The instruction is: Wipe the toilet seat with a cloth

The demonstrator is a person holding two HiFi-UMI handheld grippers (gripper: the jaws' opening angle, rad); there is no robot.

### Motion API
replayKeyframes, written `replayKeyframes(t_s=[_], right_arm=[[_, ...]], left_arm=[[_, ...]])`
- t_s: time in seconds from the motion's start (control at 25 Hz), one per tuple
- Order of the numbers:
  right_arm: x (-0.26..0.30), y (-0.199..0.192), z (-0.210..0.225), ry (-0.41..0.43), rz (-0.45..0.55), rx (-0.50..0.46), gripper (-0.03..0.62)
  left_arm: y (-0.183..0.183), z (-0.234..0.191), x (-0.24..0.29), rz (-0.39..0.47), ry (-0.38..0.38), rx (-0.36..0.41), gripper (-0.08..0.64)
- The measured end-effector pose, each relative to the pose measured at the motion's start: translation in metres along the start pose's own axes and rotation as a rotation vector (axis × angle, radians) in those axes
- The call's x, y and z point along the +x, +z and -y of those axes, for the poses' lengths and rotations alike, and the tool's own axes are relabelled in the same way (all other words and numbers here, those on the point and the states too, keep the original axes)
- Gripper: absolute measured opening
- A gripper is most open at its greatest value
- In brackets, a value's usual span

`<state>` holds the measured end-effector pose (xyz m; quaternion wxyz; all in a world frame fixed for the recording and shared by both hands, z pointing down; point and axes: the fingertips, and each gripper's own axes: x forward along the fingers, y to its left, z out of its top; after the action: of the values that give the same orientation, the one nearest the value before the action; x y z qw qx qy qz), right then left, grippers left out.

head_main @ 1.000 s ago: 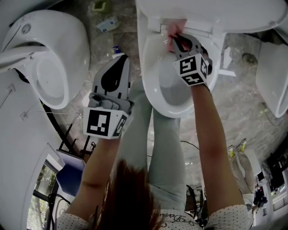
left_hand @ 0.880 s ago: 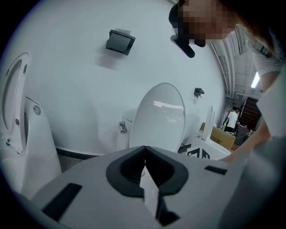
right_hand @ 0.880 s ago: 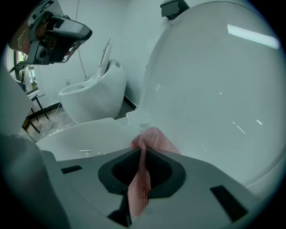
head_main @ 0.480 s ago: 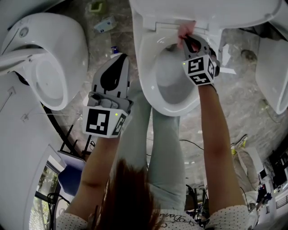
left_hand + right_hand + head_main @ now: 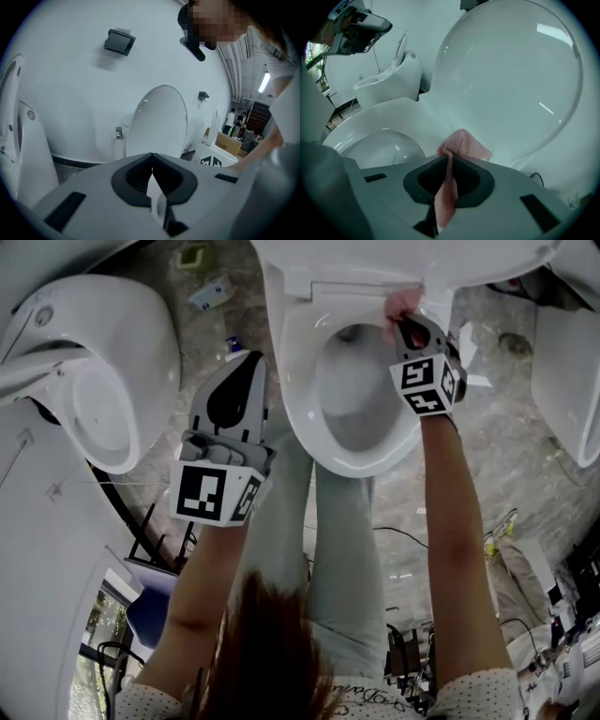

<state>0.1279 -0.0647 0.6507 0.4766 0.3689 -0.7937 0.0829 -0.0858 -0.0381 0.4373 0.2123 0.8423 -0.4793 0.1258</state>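
Rightward along the rear of the toilet seat [image 5: 298, 362] is where the right gripper [image 5: 407, 322] has slid since a second ago, from the back middle to the back right corner; the left gripper [image 5: 247, 357] has kept its place.

Nearest, the person's legs [image 5: 342, 549] stand against the front rim of the bowl. The left gripper hangs over the strip of floor [image 5: 202, 296] between this toilet and the neighbouring toilet [image 5: 122, 352] on the left. It is just outside the seat's left edge, not touching it, its jaws pressed together with nothing between them [image 5: 152, 157].

Farther in, the right gripper reaches across the seat's right side, its marker cube [image 5: 427, 385] above the rim. Its jaws are clamped tight on a pink cloth [image 5: 464, 143], which bunches out past the tips [image 5: 449, 161] and lies on the seat's back edge [image 5: 401, 304]. To its left the seat ring and bowl lie open.

Directly behind the cloth rises the upright lid [image 5: 511, 79], so little room is left rearward. Beyond the seat's right edge lies bare floor, then another white fixture [image 5: 572, 381].
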Motion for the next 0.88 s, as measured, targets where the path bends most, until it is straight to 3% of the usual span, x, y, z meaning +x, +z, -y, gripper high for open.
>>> replayKeyframes(t_s=[0.88], right_arm=[[-0.03,-0.059,0.015,-0.085,-0.05,0.179,0.049]], left_arm=[[0.003,0.025,-0.007,0.014,-0.022,0.015,0.005]])
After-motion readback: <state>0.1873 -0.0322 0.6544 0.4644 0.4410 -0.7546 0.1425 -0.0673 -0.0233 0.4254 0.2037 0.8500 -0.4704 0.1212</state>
